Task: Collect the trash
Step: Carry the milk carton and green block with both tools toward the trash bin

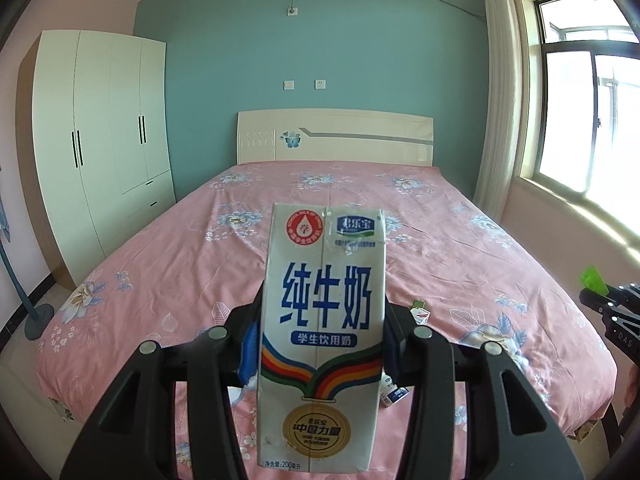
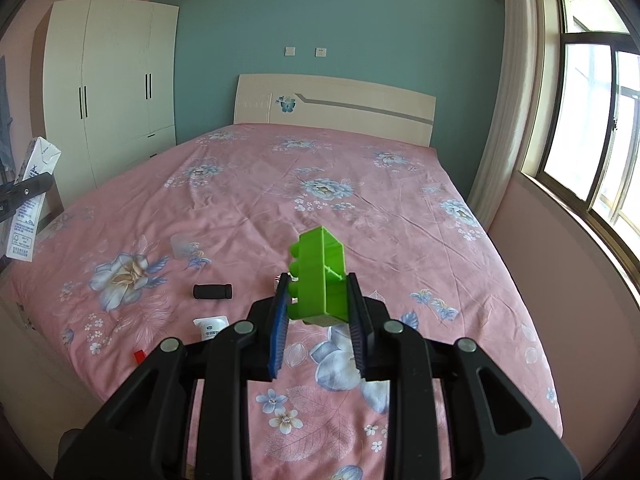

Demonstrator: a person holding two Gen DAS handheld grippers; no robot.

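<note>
I am holding my left gripper (image 1: 322, 320) clamped on a milk carton (image 1: 323, 320), its two pads pressing the carton's sides while it is standing upright above the pink flowered bed (image 1: 400, 208). From the right wrist view the same carton is showing at the far left edge, tilted and well apart from my other claw. I am gripping a green toy brick (image 2: 320, 280) with my right gripper (image 2: 320, 304), the blue pads (image 2: 280, 320) closing on its two sides, studs facing left, and it is hanging over the near half of the bed. On the sheet to the left of the brick, a black cylinder (image 2: 212, 291) is lying on its side, with a small white packet (image 2: 211, 327) just near of it and a red scrap (image 2: 139, 357) nearer still. A clear plastic cup (image 2: 185, 246) is lying farther back.
</note>
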